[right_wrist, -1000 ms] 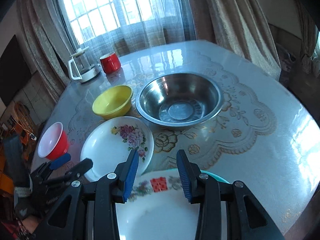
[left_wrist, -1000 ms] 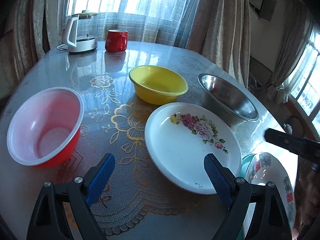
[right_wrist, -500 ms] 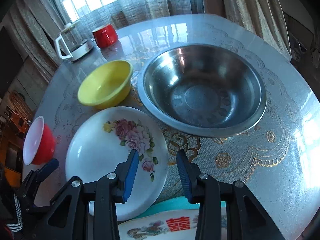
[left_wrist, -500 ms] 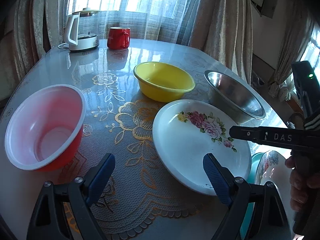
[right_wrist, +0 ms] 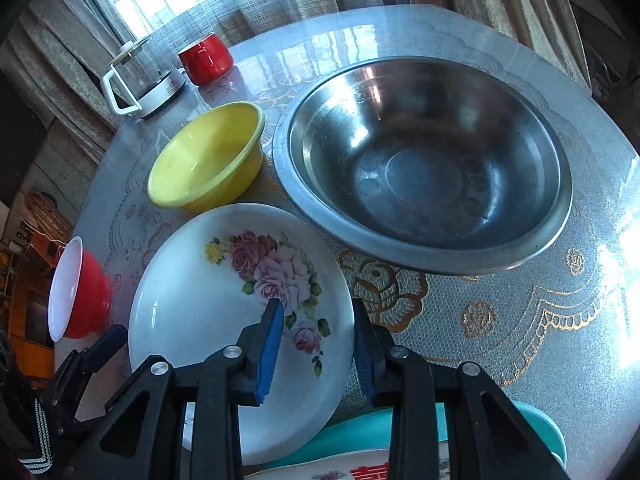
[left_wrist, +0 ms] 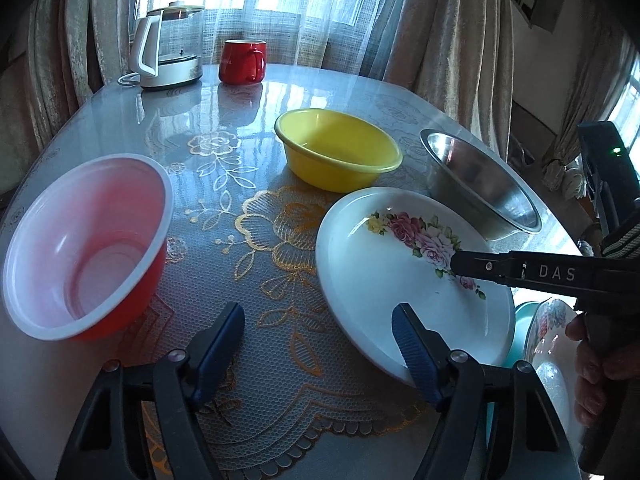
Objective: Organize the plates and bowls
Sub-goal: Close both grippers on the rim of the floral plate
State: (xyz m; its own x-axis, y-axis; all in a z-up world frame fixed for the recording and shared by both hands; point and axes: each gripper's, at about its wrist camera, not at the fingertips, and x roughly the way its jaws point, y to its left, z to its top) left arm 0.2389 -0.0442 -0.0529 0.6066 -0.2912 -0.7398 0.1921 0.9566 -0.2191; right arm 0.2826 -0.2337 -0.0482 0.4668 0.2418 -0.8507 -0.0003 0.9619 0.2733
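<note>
Nearest the person, a teal dish (right_wrist: 360, 432) and a patterned plate (right_wrist: 360, 474) on it run off the frame's bottom edge behind the right gripper (right_wrist: 318, 344), so their shapes are hard to make out. That gripper's blue ribbed jaws are closing astride the near rim of the glossy white flowered plate (right_wrist: 200, 312), whether touching I cannot tell; the left gripper (left_wrist: 320, 344), wider and also closing, holds nothing above the lace-patterned tablecloth (left_wrist: 280, 400). Beyond the flowered plate sit the broad steel bowl (right_wrist: 424, 168) and smaller yellow plastic bowl (right_wrist: 208, 160), with the red bowl (left_wrist: 88, 248), white inside, off to its left.
</note>
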